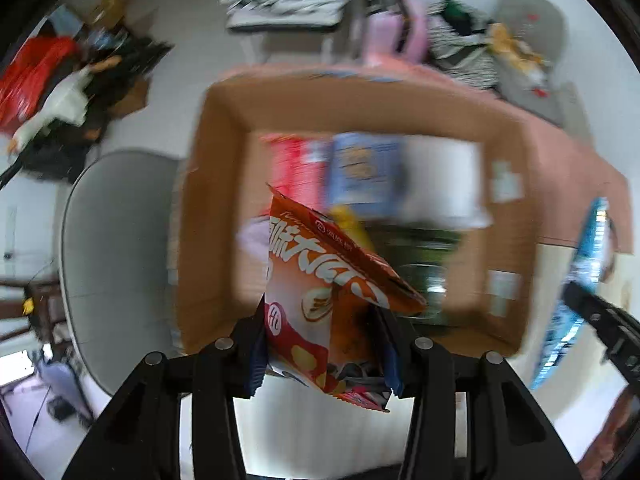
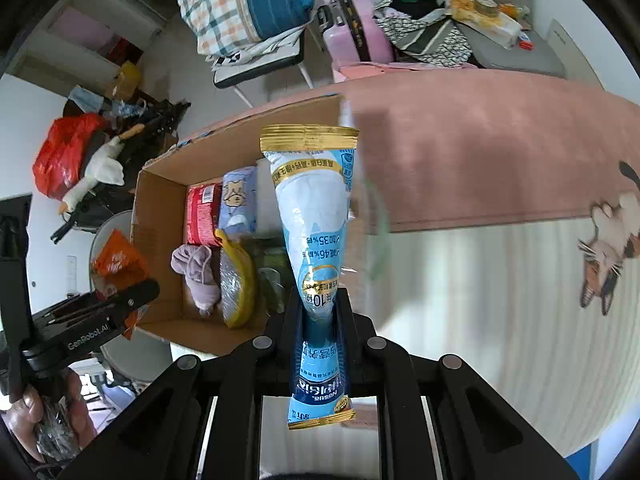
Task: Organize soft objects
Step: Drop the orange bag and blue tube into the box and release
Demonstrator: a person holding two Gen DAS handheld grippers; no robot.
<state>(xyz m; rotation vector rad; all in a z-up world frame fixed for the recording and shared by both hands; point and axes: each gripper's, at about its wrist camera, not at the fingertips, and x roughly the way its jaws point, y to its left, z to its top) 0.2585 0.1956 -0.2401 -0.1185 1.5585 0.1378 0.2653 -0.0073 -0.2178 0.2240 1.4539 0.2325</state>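
My left gripper (image 1: 324,320) is shut on an orange snack bag (image 1: 320,288) and holds it above the near edge of an open cardboard box (image 1: 216,208). My right gripper (image 2: 322,312) is shut on a light-blue Nestle milk powder bag (image 2: 316,216), held upright beside the box (image 2: 160,216). The left gripper with the orange bag (image 2: 116,264) shows at the left of the right wrist view. The box holds a red pack (image 2: 202,212), a blue tissue pack (image 2: 238,200), a lilac cloth (image 2: 196,272) and a yellow-edged bag (image 2: 236,280).
The box stands on a pink blanket (image 2: 480,152) over a white striped table (image 2: 500,320). A grey chair (image 1: 116,248) is left of the box. Behind are a pink suitcase (image 2: 356,32), a checked bag (image 2: 240,0), a goose toy (image 2: 96,176) and a red bag (image 2: 64,148).
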